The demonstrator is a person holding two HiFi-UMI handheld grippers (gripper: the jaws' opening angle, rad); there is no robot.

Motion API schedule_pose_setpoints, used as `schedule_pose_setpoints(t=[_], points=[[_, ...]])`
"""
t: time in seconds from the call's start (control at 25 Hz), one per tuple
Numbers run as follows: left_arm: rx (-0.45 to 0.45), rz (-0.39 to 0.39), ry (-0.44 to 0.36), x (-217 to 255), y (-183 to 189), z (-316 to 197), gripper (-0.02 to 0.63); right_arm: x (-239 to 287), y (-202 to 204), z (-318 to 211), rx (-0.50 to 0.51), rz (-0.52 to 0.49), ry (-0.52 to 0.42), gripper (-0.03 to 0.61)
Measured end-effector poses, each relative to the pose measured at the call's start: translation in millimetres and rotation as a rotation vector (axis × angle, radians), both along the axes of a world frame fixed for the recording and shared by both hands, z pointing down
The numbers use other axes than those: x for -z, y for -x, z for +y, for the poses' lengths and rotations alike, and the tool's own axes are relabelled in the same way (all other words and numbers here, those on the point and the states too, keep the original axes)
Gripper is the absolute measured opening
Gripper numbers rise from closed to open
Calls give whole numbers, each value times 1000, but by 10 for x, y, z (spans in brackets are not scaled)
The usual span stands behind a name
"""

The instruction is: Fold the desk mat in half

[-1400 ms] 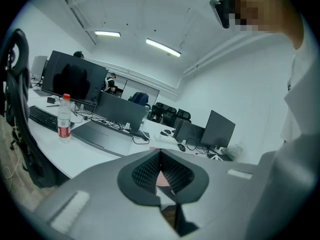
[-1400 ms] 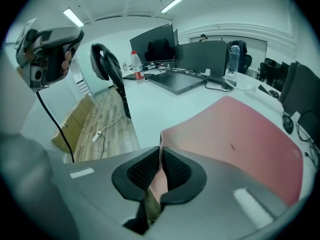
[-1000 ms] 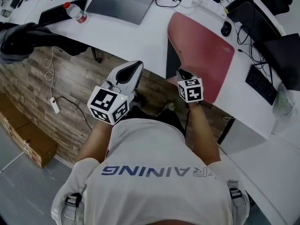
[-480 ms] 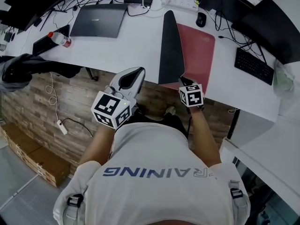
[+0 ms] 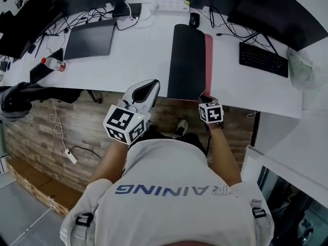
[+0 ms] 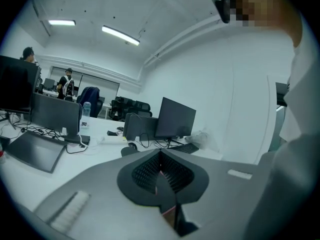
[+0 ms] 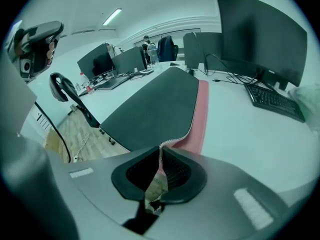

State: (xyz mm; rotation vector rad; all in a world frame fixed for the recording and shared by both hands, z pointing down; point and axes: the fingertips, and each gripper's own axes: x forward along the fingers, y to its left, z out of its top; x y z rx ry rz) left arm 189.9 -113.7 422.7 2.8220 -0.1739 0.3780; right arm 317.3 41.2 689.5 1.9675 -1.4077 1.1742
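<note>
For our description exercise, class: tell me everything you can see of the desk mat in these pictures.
The desk mat is a thin, flexible sheet, red on one face, black on the other, with a pale stitched edge. It lies on the white desk, folded over so black faces up and only a red strip shows along its right side. The right gripper is shut on its near corner at the desk's edge.

White T-shirt (image 5: 169, 160), blue back lettering (image 5: 174, 189)

White desk (image 5: 148, 55), wood-plank floor (image 5: 66, 118), ceiling strip lights (image 6: 120, 35)
</note>
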Motion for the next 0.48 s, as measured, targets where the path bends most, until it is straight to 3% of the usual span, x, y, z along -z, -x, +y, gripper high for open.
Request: schedule_pose_setpoints(t=[0.32, 0.48], points=[[-46, 2, 0, 5, -265, 317, 0, -62, -208, 368, -52, -12, 11, 51], [-48, 4, -3, 22, -279, 328, 0, -40, -250, 426, -45, 13, 7, 159]])
